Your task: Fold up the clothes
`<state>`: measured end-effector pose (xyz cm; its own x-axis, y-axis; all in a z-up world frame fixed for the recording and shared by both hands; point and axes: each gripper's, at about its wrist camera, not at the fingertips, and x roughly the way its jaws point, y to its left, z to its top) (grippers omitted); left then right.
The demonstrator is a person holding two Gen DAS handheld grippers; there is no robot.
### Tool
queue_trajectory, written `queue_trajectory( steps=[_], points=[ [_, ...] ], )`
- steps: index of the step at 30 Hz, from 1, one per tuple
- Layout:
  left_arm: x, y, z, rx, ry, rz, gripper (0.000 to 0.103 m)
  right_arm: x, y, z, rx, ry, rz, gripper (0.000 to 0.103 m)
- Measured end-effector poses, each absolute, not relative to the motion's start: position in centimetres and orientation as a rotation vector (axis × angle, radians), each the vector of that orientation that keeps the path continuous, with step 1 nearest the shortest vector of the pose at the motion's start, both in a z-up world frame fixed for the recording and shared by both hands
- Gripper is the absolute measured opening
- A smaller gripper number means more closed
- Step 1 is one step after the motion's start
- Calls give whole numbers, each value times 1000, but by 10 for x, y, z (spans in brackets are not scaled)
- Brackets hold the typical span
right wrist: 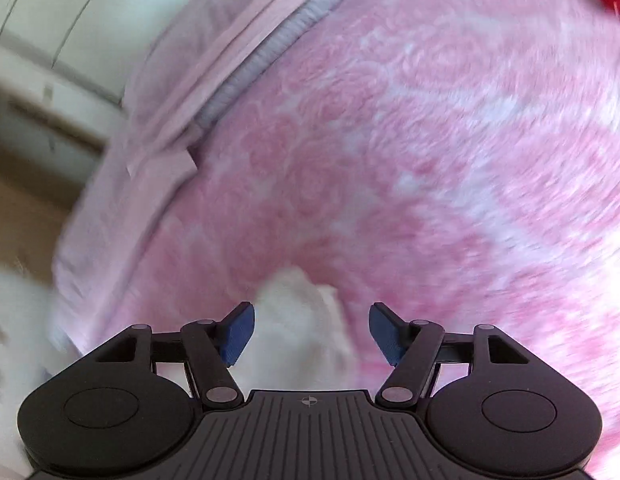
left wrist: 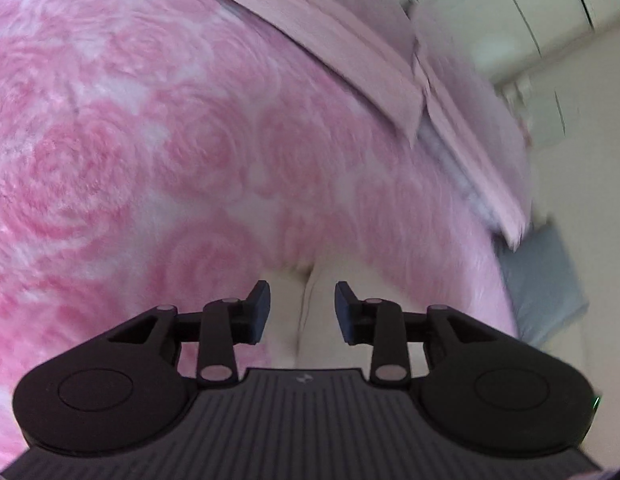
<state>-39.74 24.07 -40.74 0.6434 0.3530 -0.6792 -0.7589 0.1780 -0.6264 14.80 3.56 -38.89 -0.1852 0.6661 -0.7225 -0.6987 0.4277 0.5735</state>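
Fingers (left wrist: 302, 312) left, (right wrist: 311, 334) right: both angled down over white garment (left wrist: 294, 312), spread, gripping nothing.

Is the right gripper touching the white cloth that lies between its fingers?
Cannot tell. In the right wrist view the right gripper is open with the white cloth seen between its pads, but the picture is blurred and shows neither contact nor gap.

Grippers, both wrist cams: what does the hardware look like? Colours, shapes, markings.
Both share one build: a ribbed dark grey base plate, a round black housing at each side, black linkage arms with silver pivot pins. The left gripper has dark navy finger pads and a small pale logo on the plate. The right gripper has brighter blue pads and a crosshair mark. No cables, hands or sleeves show.
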Motion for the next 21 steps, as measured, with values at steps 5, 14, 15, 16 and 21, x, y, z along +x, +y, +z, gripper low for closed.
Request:
queue_trajectory(
  steps=[5, 14, 15, 16, 21],
  points=[
    [-375, 232, -410, -1060, 484, 773, 32, 125, 41, -391, -207, 1138, 1319, 66],
    [-329, 256, -428, -958, 516, 831, 17, 110, 96, -409, -353, 982, 1453, 23],
    [-327, 256, -427, -949, 519, 820, 2, 109, 97, -408, -368, 967, 1472, 15],
    [-325, 255, -426, -939, 520, 809, 1, 107, 98, -406, -383, 951, 1491, 13],
    [-340, 237, -397, -882, 416, 858, 1, 100, 98, -389, -423, 842, 1564, 5]
  ],
)
